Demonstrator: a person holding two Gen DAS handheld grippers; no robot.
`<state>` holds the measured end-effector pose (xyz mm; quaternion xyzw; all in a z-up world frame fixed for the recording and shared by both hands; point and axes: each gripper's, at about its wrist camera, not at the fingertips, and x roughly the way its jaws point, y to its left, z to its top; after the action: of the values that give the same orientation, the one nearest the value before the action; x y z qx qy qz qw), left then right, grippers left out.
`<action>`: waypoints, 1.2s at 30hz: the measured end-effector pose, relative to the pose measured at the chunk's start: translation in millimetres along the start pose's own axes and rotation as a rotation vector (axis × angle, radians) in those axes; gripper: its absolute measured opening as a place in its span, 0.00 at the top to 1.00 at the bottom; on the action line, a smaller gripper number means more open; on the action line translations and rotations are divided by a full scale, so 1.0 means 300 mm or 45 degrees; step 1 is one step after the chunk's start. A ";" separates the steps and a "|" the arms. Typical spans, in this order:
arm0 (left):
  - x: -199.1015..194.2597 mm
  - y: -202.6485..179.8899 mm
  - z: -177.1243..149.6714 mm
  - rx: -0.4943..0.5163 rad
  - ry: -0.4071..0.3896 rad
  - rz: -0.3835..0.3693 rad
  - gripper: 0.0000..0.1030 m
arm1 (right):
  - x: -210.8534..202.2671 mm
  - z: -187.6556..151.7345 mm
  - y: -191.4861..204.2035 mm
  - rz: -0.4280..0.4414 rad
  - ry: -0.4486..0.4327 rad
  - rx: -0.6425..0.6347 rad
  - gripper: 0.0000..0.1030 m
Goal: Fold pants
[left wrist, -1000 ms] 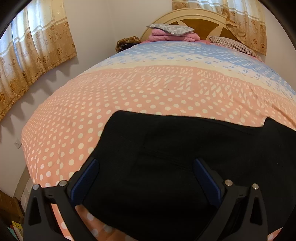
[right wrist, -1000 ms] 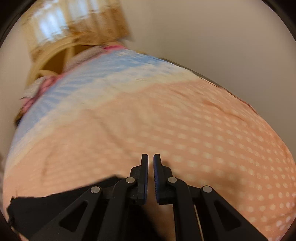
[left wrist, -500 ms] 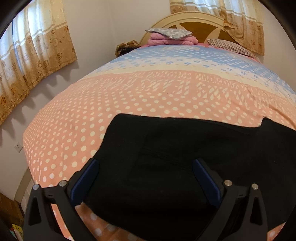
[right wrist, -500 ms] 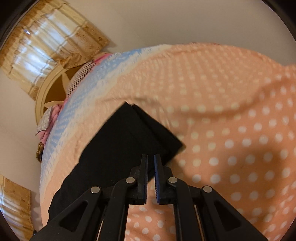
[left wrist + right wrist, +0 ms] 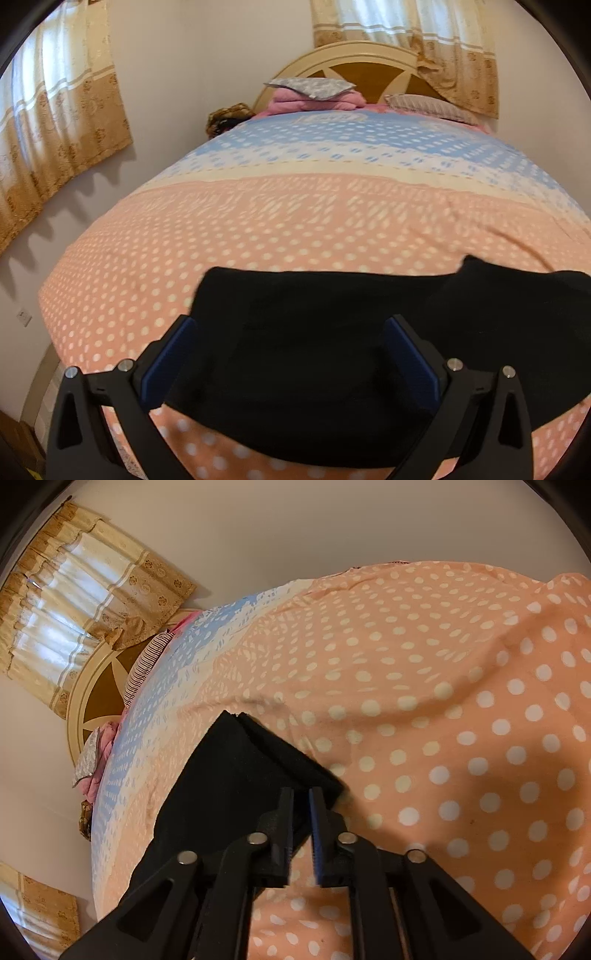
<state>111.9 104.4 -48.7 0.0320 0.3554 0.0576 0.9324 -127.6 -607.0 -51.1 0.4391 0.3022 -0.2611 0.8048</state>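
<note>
The black pants (image 5: pixel 317 332) lie flat on the pink polka-dot bedspread (image 5: pixel 280 221), stretched from left to right. My left gripper (image 5: pixel 291 354) is open wide, its blue pads above the pants' left end with nothing between them. In the right wrist view the pants (image 5: pixel 229 775) end in a folded cuff edge. My right gripper (image 5: pixel 301 805) hovers at that cuff's near corner, fingers nearly together with a narrow gap; no cloth is visibly between them.
The wooden headboard (image 5: pixel 365 62) with a grey and pink pillow pile (image 5: pixel 314 92) stands at the far end. Curtains (image 5: pixel 55 122) hang on the left wall. The bed's left edge (image 5: pixel 48 302) drops to the floor. The bedspread (image 5: pixel 461 701) is wrinkled to the right.
My right gripper has swung down from looking across the bed and now sits at the pants' cuff end, its fingers slightly parted. My left gripper pulled back a little, still open.
</note>
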 end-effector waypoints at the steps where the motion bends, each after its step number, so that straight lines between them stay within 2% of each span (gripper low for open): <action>1: 0.000 -0.008 -0.003 0.005 0.004 -0.008 0.00 | -0.001 -0.002 -0.003 0.005 0.004 0.008 0.57; 3: 0.000 -0.028 -0.010 0.022 0.013 -0.014 0.00 | -0.004 -0.006 -0.005 0.016 -0.013 0.015 0.41; 7: 0.013 -0.044 -0.021 0.049 0.041 -0.003 0.00 | 0.002 -0.005 0.020 0.006 -0.038 -0.036 0.41; 11: 0.011 -0.024 -0.027 0.008 0.045 0.001 0.00 | -0.033 0.000 0.056 0.017 -0.118 -0.064 0.41; 17: 0.012 -0.017 -0.035 -0.011 0.065 -0.007 0.00 | 0.023 0.005 0.060 0.040 -0.047 -0.082 0.42; 20: 0.012 -0.018 -0.039 -0.009 0.068 -0.007 0.00 | 0.047 -0.004 0.057 0.015 -0.040 -0.093 0.52; 22: 0.017 -0.020 -0.040 -0.015 0.074 -0.011 0.00 | 0.052 -0.017 0.074 0.001 -0.022 -0.159 0.82; 23: 0.018 -0.019 -0.040 -0.017 0.077 -0.014 0.00 | 0.064 -0.023 0.079 0.001 0.010 -0.178 0.89; 25: 0.020 -0.025 -0.044 -0.018 0.081 -0.021 0.00 | 0.076 -0.036 0.083 0.010 0.033 -0.194 0.93; 30: -0.005 -0.034 -0.032 0.003 0.054 -0.039 0.00 | 0.031 -0.042 0.122 -0.021 -0.056 -0.265 0.95; 33: -0.024 -0.045 -0.022 0.026 0.025 -0.041 0.00 | -0.014 -0.037 0.157 -0.076 -0.110 -0.359 0.95; 36: -0.024 -0.057 -0.025 0.043 0.031 -0.051 0.00 | 0.006 -0.015 0.115 -0.150 -0.068 -0.321 0.95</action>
<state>103.0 86.6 -51.3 0.0398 0.3681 0.0333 0.9283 -103.7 -586.9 -35.4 0.3088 0.3365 -0.2793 0.8446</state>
